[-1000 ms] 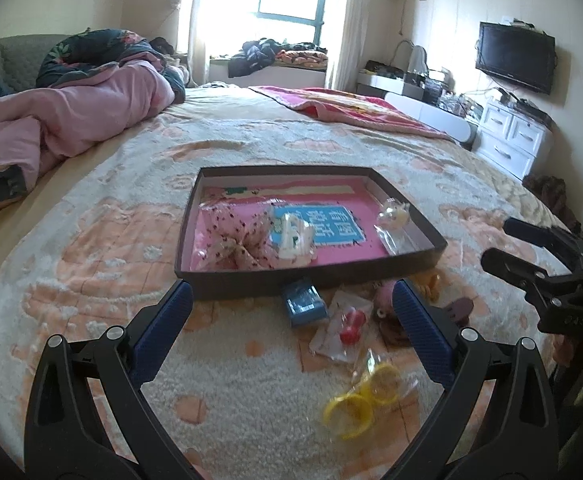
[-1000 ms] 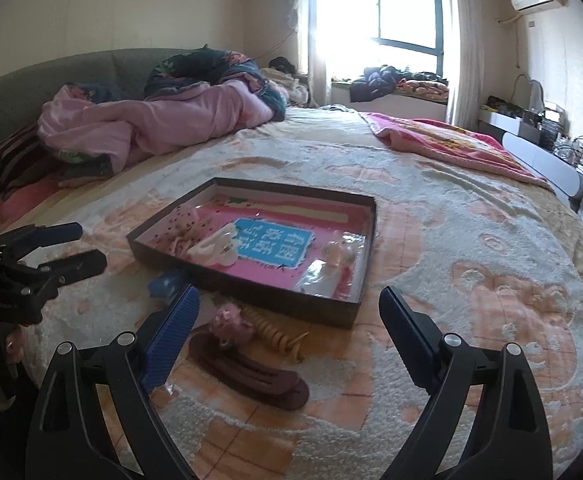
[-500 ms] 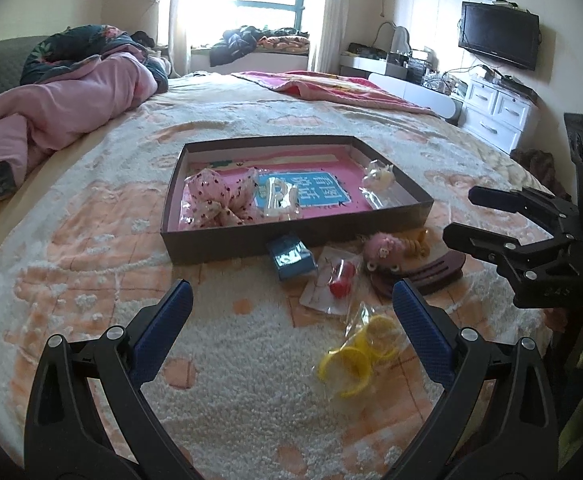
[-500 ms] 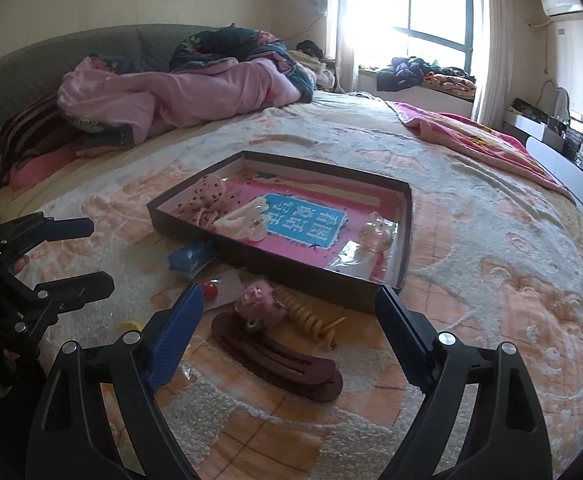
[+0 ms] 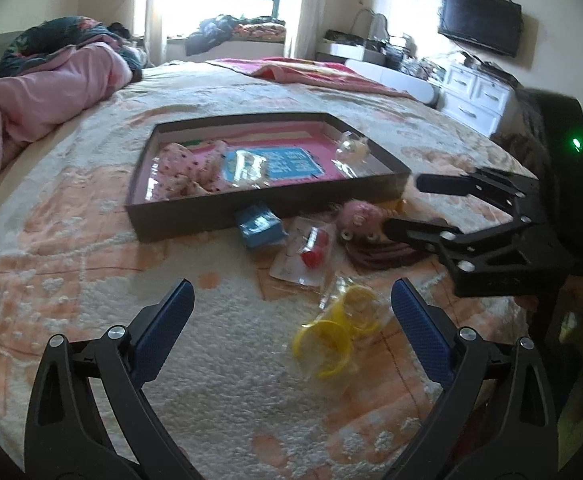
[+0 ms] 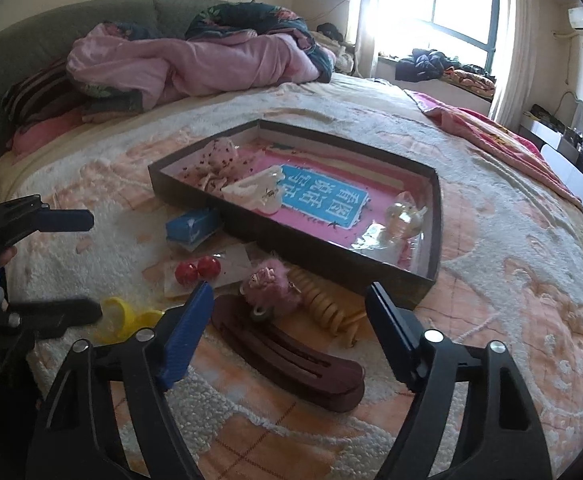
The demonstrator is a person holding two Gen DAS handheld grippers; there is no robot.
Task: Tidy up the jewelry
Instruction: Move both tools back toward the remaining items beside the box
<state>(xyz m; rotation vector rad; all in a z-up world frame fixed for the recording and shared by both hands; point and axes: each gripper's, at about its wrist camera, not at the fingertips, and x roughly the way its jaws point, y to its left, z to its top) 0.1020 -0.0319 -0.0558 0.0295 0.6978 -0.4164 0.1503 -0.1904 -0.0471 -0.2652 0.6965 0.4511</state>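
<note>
The left gripper (image 5: 289, 312) hangs with its blue-padded jaws spread wide and nothing between them, above the bedspread (image 5: 71, 272) near the bed's front edge. In the left wrist view, a shallow dark box (image 5: 195, 220) lies further in towards the middle of the bed, holding a spotted pink bow (image 5: 187, 168), a clear clip (image 5: 247, 166) and a small bagged trinket (image 5: 351, 146) in its far right corner. Outside, against the box's near wall, lie a blue packet (image 5: 261, 228), a bag with red beads (image 5: 311, 252), a fuzzy pink hair tie (image 5: 357, 218) and, closest to the left gripper, bagged yellow rings (image 5: 331, 340). The right gripper (image 5: 403, 204) reaches in from the right, jaws apart and empty, one finger just over a dark brown hair clip (image 5: 383, 256). In the right wrist view, the right gripper (image 6: 289, 308) is open directly above the brown hair clip (image 6: 291, 356), with the pink hair tie (image 6: 271, 288) and a yellow coil tie (image 6: 327, 304) lying between the clip and the box's (image 6: 331, 256) near wall. The left gripper (image 6: 87, 264) shows at the left edge, also open. Judging by this, the job is partly done: three pieces are boxed, about six remain loose on the bedspread.
</note>
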